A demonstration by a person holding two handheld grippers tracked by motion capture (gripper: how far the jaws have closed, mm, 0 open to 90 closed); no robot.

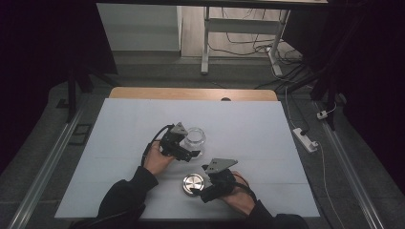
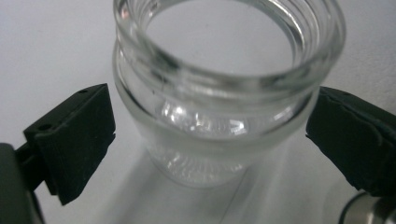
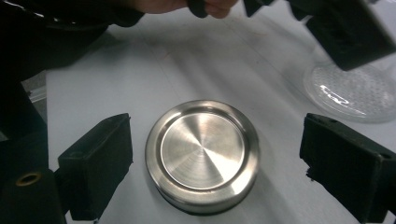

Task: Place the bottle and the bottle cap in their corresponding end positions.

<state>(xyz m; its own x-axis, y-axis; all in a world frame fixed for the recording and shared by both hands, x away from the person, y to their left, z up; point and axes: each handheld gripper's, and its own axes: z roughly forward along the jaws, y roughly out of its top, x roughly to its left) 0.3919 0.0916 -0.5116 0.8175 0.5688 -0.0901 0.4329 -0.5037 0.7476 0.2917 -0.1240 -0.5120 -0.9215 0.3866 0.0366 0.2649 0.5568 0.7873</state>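
Straddling: right gripper (image 3: 215, 163), jaws apart, lid (image 3: 202, 154) lying flat between them.
Jar (image 2: 224, 93): upright between left gripper's (image 2: 210, 140) released jaws.

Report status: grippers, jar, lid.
Left hand-held gripper open, jaws flanking glass jar, no contact. Right hand-held gripper open around metal lid, lying flat on table. Nothing in the way.

On the surface (image 1: 267, 143) a jar (image 1: 195, 136) stands upright near the middle, mouth up. A lid (image 1: 192, 183) lies flat nearer the person, apart from the jar. The left gripper (image 1: 190, 153) sits just left of the jar, its 2 jaws either side of it. The right gripper (image 1: 204, 193) sits just right of the lid, jaws flanking it without touching.
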